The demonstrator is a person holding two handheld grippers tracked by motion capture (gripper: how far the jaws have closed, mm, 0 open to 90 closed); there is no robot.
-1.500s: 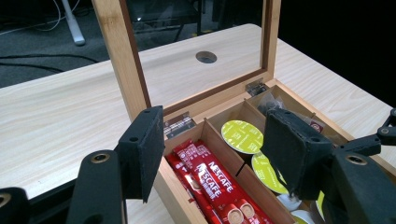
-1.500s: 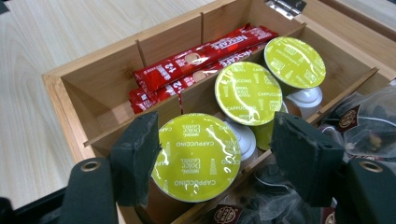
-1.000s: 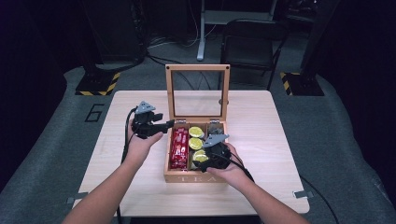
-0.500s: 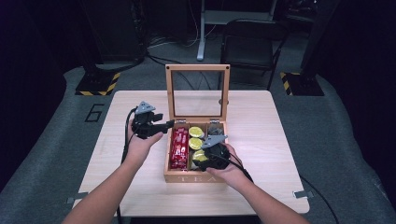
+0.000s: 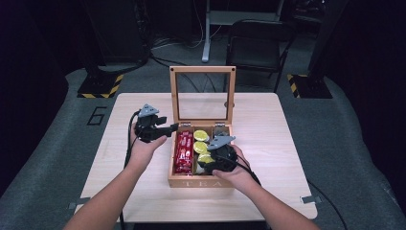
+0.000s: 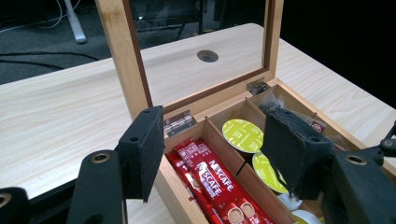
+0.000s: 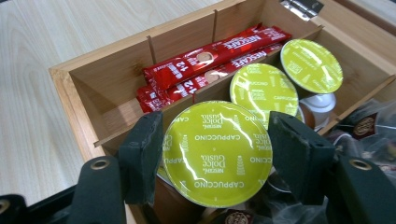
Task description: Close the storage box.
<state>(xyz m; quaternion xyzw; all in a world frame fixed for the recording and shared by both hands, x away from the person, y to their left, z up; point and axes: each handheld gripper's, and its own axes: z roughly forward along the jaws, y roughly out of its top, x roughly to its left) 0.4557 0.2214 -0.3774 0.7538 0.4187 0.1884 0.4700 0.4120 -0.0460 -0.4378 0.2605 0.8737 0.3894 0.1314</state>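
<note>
This looks like a lab or recording studio with dark surroundings. A pale wooden table (image 5: 287, 143) stands on grey floor covering marked with a number six (image 5: 97, 115) at nine o'clock. Black stands with yellow-black hazard tape (image 5: 100, 86) sit at eleven and one o'clock, cables (image 5: 177, 45) and a chair (image 5: 256, 48) at twelve.

Wooden box (image 5: 198, 182), glossy foil capsule lid (image 7: 217, 151)

"Cappuccino" capsule lid (image 7: 217, 151); "Nescafé" sachets (image 6: 215, 179).
</note>
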